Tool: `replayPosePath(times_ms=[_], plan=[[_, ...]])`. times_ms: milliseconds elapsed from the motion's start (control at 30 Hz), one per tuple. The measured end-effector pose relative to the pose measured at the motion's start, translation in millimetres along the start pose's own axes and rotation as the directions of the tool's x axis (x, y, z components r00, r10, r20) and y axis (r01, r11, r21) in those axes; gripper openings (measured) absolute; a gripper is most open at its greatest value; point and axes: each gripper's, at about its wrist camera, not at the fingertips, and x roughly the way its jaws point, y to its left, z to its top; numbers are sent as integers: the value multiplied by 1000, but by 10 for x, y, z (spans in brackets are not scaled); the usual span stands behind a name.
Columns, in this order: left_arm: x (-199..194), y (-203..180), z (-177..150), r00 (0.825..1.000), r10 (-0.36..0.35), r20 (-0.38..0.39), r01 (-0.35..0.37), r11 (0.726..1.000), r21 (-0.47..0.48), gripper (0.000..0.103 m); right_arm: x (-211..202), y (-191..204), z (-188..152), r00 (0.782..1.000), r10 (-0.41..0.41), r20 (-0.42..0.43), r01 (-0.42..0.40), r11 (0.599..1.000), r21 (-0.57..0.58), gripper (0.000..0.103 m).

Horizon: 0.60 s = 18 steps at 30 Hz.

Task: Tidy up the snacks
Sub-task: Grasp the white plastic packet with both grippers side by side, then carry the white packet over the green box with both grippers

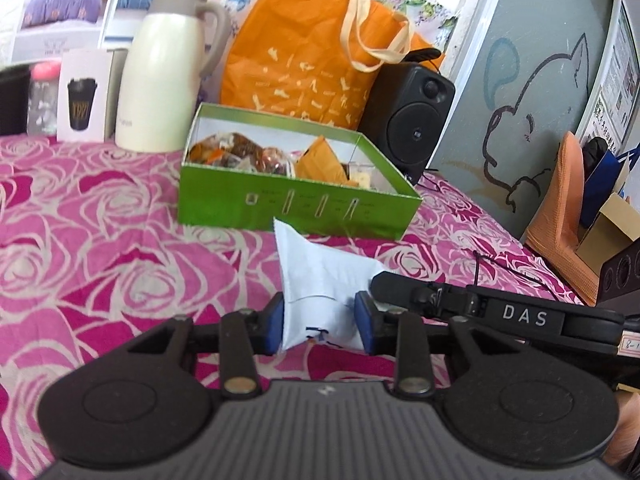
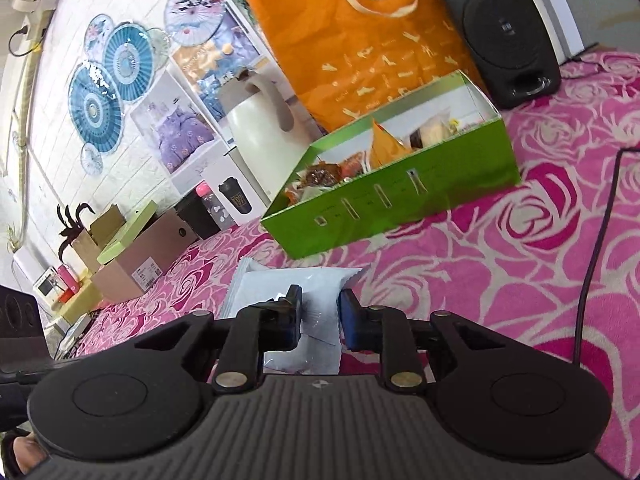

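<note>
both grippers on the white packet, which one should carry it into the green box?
Probably left. Both the left gripper and right gripper clamp the white packet. In the left wrist view the green box sits straight ahead; in the right wrist view it lies off to the side.

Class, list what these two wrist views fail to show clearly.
- Left wrist: white packet's print, too small; lower end hidden behind tool.
- Right wrist: packet's middle hidden behind tool.
- Both: green box floor, hidden by snacks and front wall.
</note>
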Motion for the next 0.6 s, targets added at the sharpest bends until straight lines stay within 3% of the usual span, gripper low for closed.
replayPosePath(times_ms=[600], plan=[[-2,-131,584,989,25,144,-44,990,133,33,92,265,586,993,27,111,-9,986,-165,38]])
